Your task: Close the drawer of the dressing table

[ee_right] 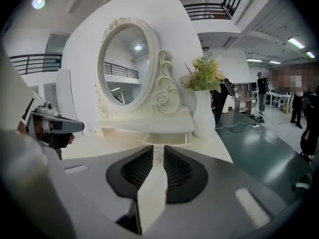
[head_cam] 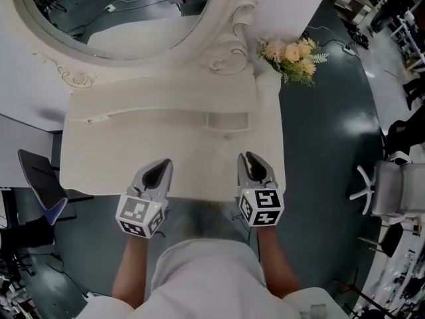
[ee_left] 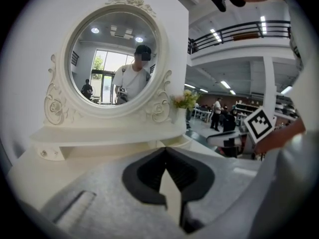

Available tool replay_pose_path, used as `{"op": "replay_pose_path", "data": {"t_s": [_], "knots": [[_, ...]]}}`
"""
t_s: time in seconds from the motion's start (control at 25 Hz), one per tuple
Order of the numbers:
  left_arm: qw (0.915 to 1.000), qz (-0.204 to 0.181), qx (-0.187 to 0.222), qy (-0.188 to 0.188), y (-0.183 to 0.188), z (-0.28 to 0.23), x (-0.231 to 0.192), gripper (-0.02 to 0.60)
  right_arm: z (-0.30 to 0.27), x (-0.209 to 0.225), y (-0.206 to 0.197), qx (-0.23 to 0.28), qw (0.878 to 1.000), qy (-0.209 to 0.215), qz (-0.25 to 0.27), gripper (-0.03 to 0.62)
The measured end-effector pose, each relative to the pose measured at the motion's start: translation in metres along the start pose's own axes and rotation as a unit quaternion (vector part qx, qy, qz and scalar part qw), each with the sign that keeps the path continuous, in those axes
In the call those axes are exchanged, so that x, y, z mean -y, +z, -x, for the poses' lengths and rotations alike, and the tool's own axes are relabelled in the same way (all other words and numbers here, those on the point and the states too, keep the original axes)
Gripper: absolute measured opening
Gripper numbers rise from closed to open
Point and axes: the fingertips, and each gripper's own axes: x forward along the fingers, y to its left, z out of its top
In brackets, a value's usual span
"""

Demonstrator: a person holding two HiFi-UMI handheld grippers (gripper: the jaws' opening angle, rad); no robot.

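Inspection finds the small drawer [head_cam: 226,120] standing pulled out of the shelf riser beneath the mirror [head_cam: 119,18], at the back of the dressing table [head_cam: 126,161] and left of the flower vase [head_cam: 292,57]. The right gripper [head_cam: 252,159] is hovering over the table's front edge and pointing straight at the drawer front. Its jaws are a slim gap apart and empty, which I judge to be lining up for a push. The left gripper [head_cam: 162,165] is hanging alongside, off the drawer's line, with its tips meeting on nothing, apparently idling. Closing is not yet begun.

Flowers [head_cam: 293,54] sit on dressing table [head_cam: 166,161], right of mirror [head_cam: 119,8].
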Motion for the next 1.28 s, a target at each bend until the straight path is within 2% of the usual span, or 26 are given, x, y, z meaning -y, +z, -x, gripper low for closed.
{"op": "replay_pose_path", "data": {"t_s": [0.4,0.88,1.28], "knots": [[0.9995,0.012,-0.030,0.004,-0.017,-0.020,-0.013,0.000,-0.034,0.007,-0.016,-0.029,1.000,0.004,-0.008,0.051],[0.9973,0.010,-0.064,-0.033,-0.035,-0.050,-0.025,0.000,-0.086,0.010,-0.040,-0.067,0.997,-0.021,-0.025,0.060],[0.9957,0.016,-0.079,-0.046,-0.048,-0.065,-0.036,0.000,-0.112,0.009,-0.047,-0.081,0.996,-0.029,-0.019,0.080]]}}
